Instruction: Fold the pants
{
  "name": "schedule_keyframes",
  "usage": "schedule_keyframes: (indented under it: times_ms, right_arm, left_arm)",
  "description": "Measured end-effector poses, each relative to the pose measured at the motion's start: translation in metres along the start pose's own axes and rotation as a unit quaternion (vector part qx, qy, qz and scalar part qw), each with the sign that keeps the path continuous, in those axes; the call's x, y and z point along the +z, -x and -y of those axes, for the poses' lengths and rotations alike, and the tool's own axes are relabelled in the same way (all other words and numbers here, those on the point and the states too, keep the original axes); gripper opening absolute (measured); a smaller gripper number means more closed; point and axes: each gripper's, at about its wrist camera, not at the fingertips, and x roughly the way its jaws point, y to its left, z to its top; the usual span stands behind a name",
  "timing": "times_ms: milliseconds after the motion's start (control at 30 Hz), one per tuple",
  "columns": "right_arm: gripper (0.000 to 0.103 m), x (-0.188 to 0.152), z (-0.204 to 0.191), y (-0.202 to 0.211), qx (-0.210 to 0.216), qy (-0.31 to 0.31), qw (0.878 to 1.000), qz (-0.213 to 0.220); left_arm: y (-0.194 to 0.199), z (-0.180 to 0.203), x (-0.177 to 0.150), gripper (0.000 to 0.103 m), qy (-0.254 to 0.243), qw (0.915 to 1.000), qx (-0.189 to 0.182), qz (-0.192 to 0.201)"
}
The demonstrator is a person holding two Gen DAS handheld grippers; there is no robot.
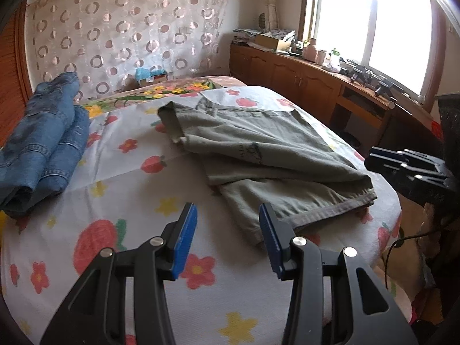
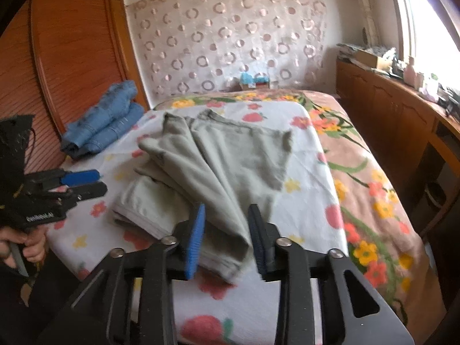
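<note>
Two grippers over a bed with a flowered sheet: left gripper spread, nothing between its blue pads, hovering near the front edge just beside the hem of the green pants. Right gripper parted too, pads off the cloth, with a folded corner of the pants lying loose between them. Pants folded over themselves mid-bed, well apart from the folded jeans at the left edge by the wooden wardrobe.
</note>
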Motion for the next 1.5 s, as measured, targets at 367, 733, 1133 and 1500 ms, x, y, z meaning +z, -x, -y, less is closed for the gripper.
schedule_keyframes:
  times_ms: [367,733,1133,1500]
  right_arm:
    - [0.034,0.034,-0.063,-0.052,0.081,0.055,0.995,-0.026]
    - [0.034,0.057,-0.070,-0.123,0.106,0.057,0.987,-0.109]
    - [0.035,0.067,-0.059,-0.144,0.088,0.066,0.986,-0.124]
    - [0.032,0.064,-0.083,-0.137,0.113,0.083,0.984,-0.111]
  left_arm:
    - [0.005,-0.037,-0.002,0.045,0.006,0.9998,0.021,-0.001]
    - [-0.006,-0.053,0.007,0.045,0.000,1.0000,0.007,-0.005]
    - [-0.045,-0.061,0.020,0.045,-0.015,0.9995,0.001,-0.027]
    - [-0.052,-0.081,0.015,0.045,0.016,0.9993,-0.007,-0.032]
